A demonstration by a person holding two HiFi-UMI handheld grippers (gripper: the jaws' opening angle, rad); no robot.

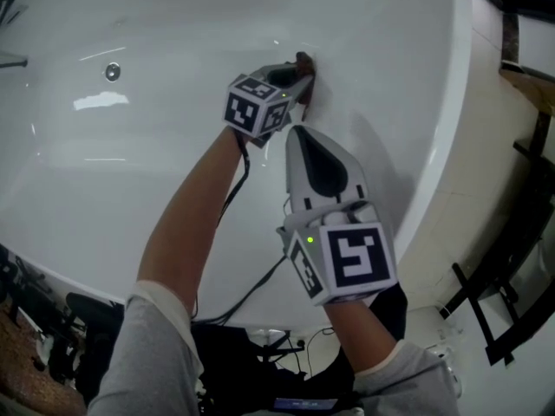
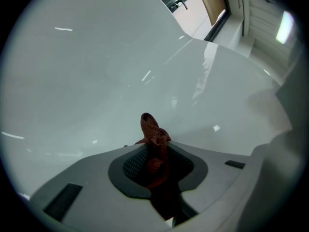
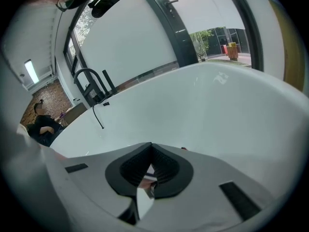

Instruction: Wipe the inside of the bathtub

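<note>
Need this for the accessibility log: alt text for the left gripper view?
The left tongs are shut on a reddish-brown cloth, whose bunched tip sticks out past them toward the white inner wall of the bathtub. A dark-framed window shows at the top.

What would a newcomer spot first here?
The white tub fills the head view. At its inner wall the left gripper is shut on a dark red cloth. The right gripper hangs just behind it, shut and empty.
</note>
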